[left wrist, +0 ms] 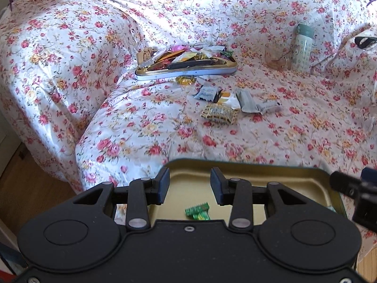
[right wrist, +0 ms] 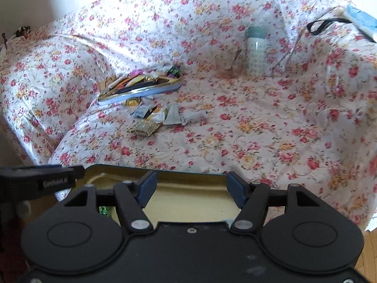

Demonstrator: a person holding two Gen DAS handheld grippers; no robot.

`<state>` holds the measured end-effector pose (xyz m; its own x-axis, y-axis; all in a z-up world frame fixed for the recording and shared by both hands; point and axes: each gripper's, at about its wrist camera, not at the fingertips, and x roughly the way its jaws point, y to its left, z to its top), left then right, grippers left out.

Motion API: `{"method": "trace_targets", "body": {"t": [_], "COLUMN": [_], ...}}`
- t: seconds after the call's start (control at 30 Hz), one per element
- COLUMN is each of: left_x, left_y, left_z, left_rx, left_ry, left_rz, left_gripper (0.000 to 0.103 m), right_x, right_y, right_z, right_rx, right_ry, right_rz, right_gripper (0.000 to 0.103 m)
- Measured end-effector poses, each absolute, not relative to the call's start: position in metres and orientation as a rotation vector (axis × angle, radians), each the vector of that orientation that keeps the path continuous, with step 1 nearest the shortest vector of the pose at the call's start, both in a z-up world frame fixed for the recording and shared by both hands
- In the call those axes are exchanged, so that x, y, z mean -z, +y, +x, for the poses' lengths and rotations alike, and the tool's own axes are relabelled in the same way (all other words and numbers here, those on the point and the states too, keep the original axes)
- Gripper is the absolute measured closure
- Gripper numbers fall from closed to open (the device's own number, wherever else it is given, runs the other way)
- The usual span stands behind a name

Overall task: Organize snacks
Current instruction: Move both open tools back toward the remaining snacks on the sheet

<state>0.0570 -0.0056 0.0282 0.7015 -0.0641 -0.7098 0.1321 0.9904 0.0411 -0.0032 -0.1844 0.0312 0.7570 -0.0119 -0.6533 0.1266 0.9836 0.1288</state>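
An empty gold-lined tin [left wrist: 259, 165] lies at the near edge of the flowered cover, with a green wrapped candy [left wrist: 198, 212] inside it. My left gripper [left wrist: 190, 184] hovers over this tin, open, nothing between its pads. My right gripper [right wrist: 192, 193] hangs over the same tin [right wrist: 188, 173], open and empty too. Farther back sits a second tin [left wrist: 186, 70] heaped with assorted snacks. In front of it lie loose snacks: a gold-wrapped candy [left wrist: 186, 79], a dark and white packet [left wrist: 208, 93], a brown patterned bar [left wrist: 220, 113] and a grey wrapper [left wrist: 246, 101].
A pale green bottle [left wrist: 302, 47] and a glass mug [left wrist: 276, 57] stand at the back right. A black strap [right wrist: 322, 24] and a blue item [right wrist: 360, 20] lie at the far right. The cover drops to a wooden floor [left wrist: 35, 184] on the left.
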Motion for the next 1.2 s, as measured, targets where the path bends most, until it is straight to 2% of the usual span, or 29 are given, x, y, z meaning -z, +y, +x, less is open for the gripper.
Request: {"method": "trace_targets", "body": {"t": [0.23,0.4,0.57,1.2], "left_x": [-0.023,-0.015,-0.009,0.018], "left_y": [-0.003,-0.003,-0.003,0.020], "left_z": [0.085,0.110,0.133,0.231], "left_rx": [0.118,0.127,0.124,0.137], "left_ry": [0.806,0.844,0.853,0.851], "left_rz": [0.090,0.098,0.117,0.146], "left_gripper": [0.054,0.055,0.055,0.055], "right_x": [-0.022,-0.014,-0.007,-0.004], "right_y": [-0.182,-0.183,-0.184,-0.201], "right_z": [0.023,0.047,0.070,0.137], "right_rx": [0.037,0.026,0.015,0.023], "right_ry": [0.768,0.827,0.871,0.859], "right_rz": [0.165,0.175,0.179,0.180], "right_gripper": [0.035,0.041,0.042,0.044]}}
